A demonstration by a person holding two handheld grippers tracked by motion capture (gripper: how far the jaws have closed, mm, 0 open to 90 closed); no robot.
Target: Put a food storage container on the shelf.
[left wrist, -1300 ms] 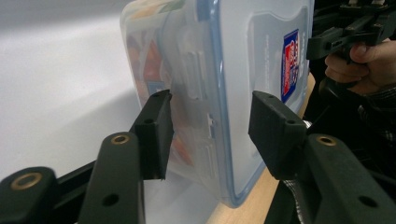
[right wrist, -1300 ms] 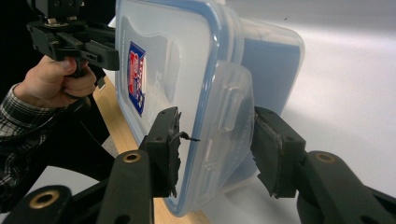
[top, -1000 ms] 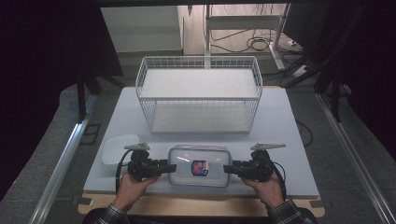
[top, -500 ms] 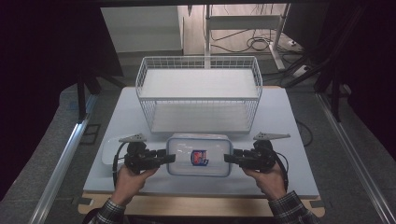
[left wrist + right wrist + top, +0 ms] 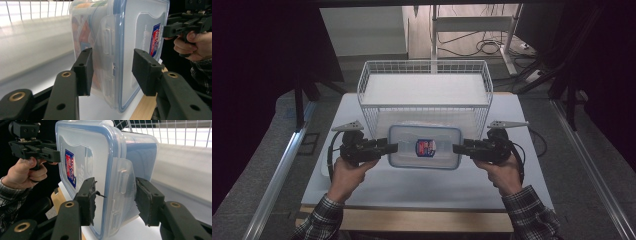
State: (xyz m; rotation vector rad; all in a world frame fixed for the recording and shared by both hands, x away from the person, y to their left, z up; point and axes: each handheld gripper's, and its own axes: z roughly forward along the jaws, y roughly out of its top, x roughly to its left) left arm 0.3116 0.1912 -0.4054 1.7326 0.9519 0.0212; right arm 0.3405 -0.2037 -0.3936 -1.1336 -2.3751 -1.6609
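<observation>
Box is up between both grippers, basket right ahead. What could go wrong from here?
1. Each gripper, left and right, pinches only an end of the box; if either slips, it could tip or drop.
2. The basket rim sits close ahead; the box may catch on it unless raised higher.

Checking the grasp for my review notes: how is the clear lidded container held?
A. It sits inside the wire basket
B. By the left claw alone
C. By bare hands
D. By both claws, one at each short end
D: the left claw and the right claw each clamp an end of the container, in front of the wire basket.
</observation>
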